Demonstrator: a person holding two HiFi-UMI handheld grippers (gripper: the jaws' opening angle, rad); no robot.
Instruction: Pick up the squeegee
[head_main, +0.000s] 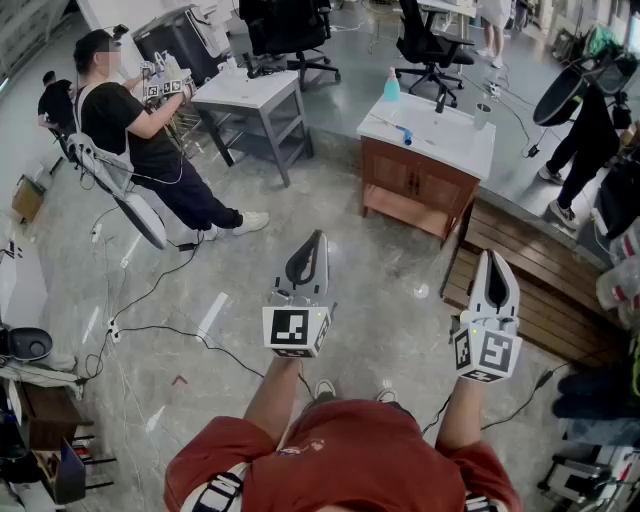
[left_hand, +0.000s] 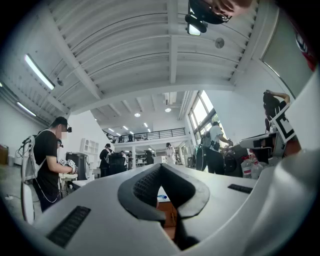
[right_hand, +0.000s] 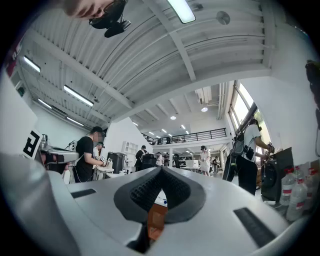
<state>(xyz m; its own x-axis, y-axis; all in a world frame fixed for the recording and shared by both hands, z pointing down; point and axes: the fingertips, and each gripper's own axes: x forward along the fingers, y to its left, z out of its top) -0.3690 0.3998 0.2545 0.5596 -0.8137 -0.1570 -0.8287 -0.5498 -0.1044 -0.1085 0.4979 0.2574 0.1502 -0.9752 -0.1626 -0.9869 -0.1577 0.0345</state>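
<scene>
My left gripper (head_main: 320, 236) and right gripper (head_main: 488, 256) are held side by side over the floor, pointing at a wooden cabinet with a white top (head_main: 470, 150). Both are shut with nothing between the jaws; the tips meet in the left gripper view (left_hand: 161, 165) and in the right gripper view (right_hand: 161, 169). A slim thing with a blue end (head_main: 404, 133), possibly the squeegee, lies on the white top. It is well ahead of both grippers and too small to make out. A blue bottle (head_main: 391, 86) stands at the top's back left.
A seated person (head_main: 140, 130) works with grippers at a white table (head_main: 250, 92) to the left. Office chairs (head_main: 290, 35) stand behind. A slatted wooden platform (head_main: 535, 285) lies right of the cabinet. Cables (head_main: 140, 300) trail across the floor. Another person (head_main: 585, 140) stands at the far right.
</scene>
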